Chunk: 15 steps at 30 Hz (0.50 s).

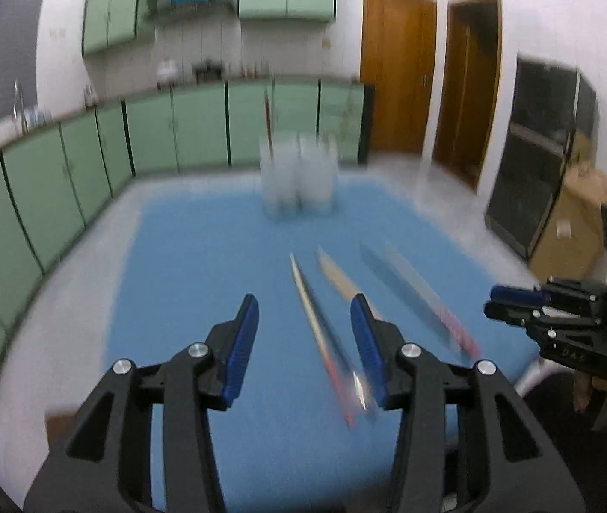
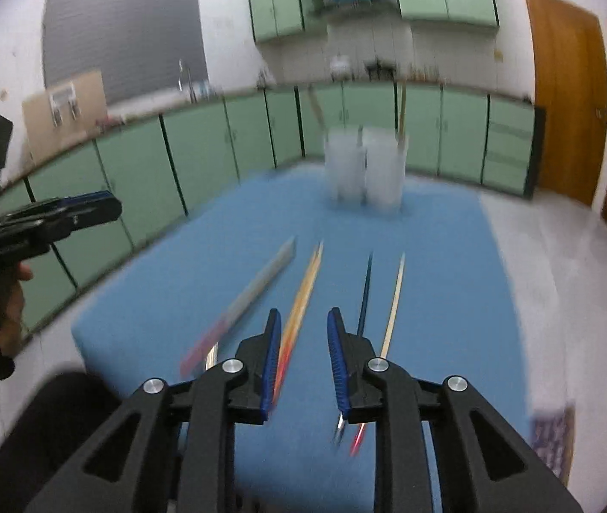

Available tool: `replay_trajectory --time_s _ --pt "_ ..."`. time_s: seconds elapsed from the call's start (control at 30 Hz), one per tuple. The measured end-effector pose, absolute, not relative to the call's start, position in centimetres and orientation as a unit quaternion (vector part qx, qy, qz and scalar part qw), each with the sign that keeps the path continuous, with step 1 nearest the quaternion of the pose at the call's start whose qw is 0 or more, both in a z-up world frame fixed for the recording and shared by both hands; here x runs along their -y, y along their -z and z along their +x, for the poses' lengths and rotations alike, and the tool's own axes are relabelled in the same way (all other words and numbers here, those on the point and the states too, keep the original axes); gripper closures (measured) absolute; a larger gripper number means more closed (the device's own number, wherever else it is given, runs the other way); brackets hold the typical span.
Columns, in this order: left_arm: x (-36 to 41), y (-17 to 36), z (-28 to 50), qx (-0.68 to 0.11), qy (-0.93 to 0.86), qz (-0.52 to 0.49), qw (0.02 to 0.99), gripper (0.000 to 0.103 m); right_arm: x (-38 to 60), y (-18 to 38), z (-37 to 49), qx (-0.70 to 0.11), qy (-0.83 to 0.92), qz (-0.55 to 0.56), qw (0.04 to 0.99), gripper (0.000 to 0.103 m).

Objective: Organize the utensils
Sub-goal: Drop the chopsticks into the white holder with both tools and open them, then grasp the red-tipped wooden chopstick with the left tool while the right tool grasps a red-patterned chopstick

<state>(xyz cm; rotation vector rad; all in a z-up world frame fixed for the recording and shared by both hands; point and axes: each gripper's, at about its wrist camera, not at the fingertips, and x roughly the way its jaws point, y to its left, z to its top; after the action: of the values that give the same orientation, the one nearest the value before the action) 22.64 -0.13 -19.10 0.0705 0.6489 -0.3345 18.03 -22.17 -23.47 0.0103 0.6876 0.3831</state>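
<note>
While motion blur smears both views, the left tool point(image 1: 303, 342) hangs over the blue tabletop point(image 1: 200, 256) with its fingers spread wide and nothing between them. The right tool point(image 2: 303, 355) is parted more narrowly, also empty; in the left wrist view it shows at 3 o'clock point(image 1: 517, 303), side-on. The utensils point(image 1: 329, 333) lie loose on the mat in a rough fan, long and thin, too blurred to name singly; in the right wrist view they run from 6 o'clock toward 12 point(image 2: 303, 299). Two clear holders point(image 2: 363, 171) stand together at 12 o'clock, well apart from the loose pieces, with some sticks upright inside.
</note>
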Motion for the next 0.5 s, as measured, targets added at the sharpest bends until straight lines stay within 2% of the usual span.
replay_trajectory --time_s 0.13,0.5 --pt "0.4 23.7 21.5 -0.375 0.168 0.015 0.912 0.059 20.1 26.4 16.2 -0.354 -0.192 -0.011 0.915 0.08" --pt "0.8 26.3 22.5 -0.397 0.165 0.01 0.903 0.06 20.4 28.7 19.6 -0.377 -0.175 -0.011 0.91 0.08"
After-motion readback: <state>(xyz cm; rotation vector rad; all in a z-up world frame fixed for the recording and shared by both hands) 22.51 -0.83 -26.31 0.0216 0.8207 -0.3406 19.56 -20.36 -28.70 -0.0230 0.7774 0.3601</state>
